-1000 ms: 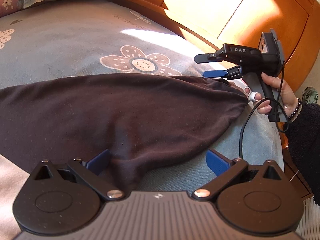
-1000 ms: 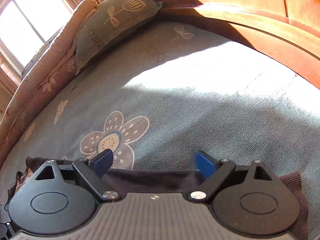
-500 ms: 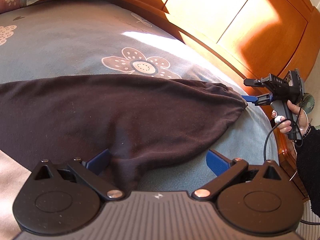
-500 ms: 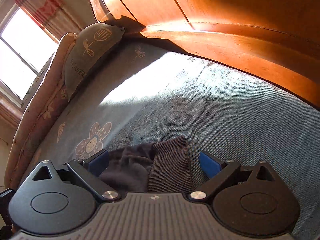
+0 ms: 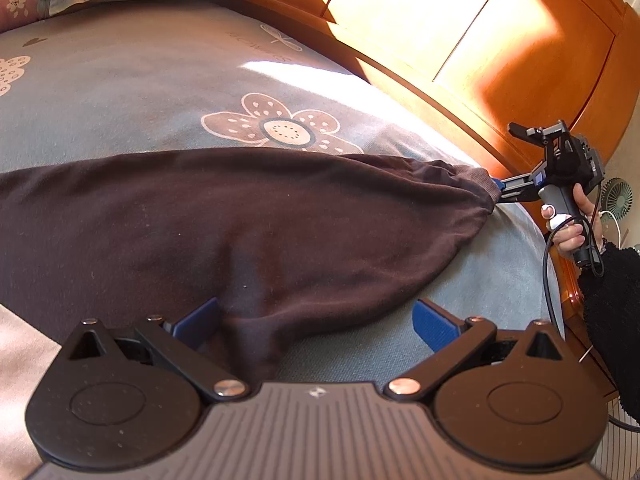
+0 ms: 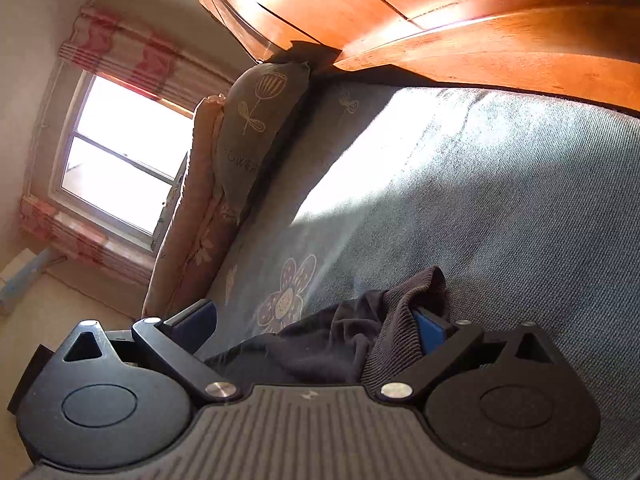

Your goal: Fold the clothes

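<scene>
A dark brown garment (image 5: 248, 232) lies spread across the blue-grey floral bedspread (image 5: 120, 100). My left gripper (image 5: 316, 320) stands open over its near edge, where a fold of cloth lies loose between the fingers, close to the left one. The garment's ribbed cuff (image 5: 478, 178) points right. There my right gripper (image 5: 507, 160), held by a hand (image 5: 568, 228), has its lower finger at the cuff. In the right wrist view the cuff (image 6: 394, 320) rests against the right finger (image 6: 430, 330). The right gripper's (image 6: 316, 324) jaws are opening and stand wide, not pressing it.
The orange wooden headboard (image 5: 500, 52) curves along the bed's far side. A grey-green pillow (image 6: 256, 128) leans against it, with a window (image 6: 120, 160) beyond. A small fan (image 5: 618, 200) and a black cable (image 5: 548, 280) are off the bed's right edge.
My right gripper has swung out to the right along the bed, rolled, and opened wider; the cuff now lies between its jaws. The left gripper has stayed put.
</scene>
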